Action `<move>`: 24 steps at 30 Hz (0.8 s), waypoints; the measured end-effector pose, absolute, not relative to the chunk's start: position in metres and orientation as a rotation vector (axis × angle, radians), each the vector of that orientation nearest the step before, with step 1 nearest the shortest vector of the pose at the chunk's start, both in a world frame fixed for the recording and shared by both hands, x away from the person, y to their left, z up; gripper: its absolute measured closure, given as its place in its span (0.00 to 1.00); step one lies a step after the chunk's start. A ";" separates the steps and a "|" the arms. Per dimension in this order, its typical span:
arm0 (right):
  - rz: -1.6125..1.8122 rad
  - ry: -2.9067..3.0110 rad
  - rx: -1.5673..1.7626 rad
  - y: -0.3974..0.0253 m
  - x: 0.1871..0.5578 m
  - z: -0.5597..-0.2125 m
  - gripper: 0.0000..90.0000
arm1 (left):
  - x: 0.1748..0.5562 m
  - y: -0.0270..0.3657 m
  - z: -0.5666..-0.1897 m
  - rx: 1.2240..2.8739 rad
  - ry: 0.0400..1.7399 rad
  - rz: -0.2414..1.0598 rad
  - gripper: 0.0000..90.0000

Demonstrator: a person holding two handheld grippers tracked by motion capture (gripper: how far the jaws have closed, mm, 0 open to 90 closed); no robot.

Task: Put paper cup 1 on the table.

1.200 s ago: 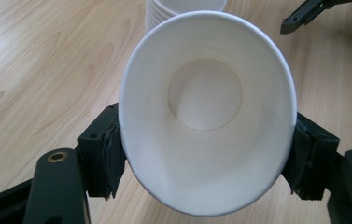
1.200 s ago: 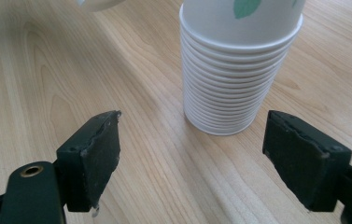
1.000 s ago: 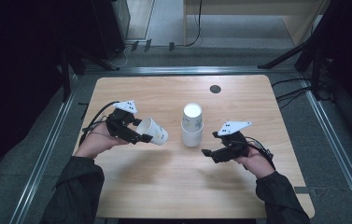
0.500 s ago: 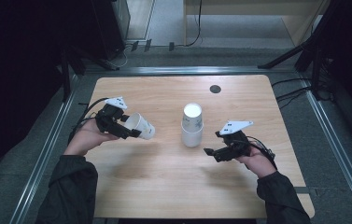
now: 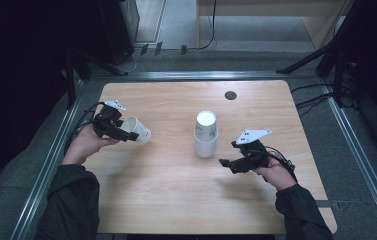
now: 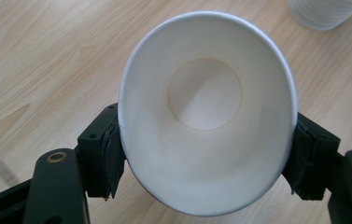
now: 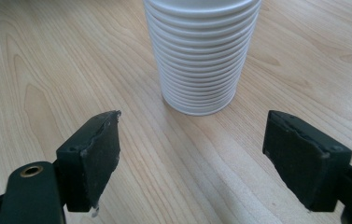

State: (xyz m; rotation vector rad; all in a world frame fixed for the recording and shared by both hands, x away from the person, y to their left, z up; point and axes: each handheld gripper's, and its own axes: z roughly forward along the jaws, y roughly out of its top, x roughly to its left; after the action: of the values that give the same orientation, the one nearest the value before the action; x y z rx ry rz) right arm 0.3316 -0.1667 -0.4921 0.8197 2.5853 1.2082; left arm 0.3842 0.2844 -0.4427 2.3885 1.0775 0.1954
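Both forearms come in low over the table (image 5: 176, 200), sleeves dark, each hand wrapped round a gripper. The left hand (image 5: 83, 145) sits well to the left of the stack (image 5: 206, 134), wrist cocked so the left gripper (image 5: 126, 134) points across toward it. Its jaws are clamped on a single cup (image 5: 137, 130), which lies tipped on its side with the mouth facing back along the gripper; in the left gripper view the cup (image 6: 206, 112) is squeezed to an oval between the 2 pads and there is nothing inside it.

The stack stands upright near the middle of the table, cups nested mouth-down, the top one showing its flat white base. Whether anything is under them I cannot tell.

The right hand (image 5: 271, 170) rests to the right of the stack and a little nearer the person, with the right gripper (image 5: 226, 162) aimed at the stack's foot. Its jaws stand wide apart, holding nothing. In the right gripper view the stack (image 7: 201, 56) sits just beyond and between them, not touching either.
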 end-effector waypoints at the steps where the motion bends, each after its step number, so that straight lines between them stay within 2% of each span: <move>1: 1.206 2.585 0.821 -0.167 0.332 -0.492 0.22 | 0.386 0.286 -0.443 2.400 1.092 0.203 0.29; 14: 1.250 2.576 0.835 -0.168 0.333 -0.491 0.22 | 0.394 0.298 -0.448 2.444 1.214 0.244 0.29; 24: 1.246 2.587 0.829 -0.167 0.334 -0.492 0.22 | 0.396 0.292 -0.456 2.513 1.277 0.251 0.28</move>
State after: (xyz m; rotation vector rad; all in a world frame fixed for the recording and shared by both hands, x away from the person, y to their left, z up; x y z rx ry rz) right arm 0.3338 -0.1668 -0.4919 0.8290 2.5868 1.2455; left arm 0.3965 0.2919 -0.4561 2.5126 1.2768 0.2511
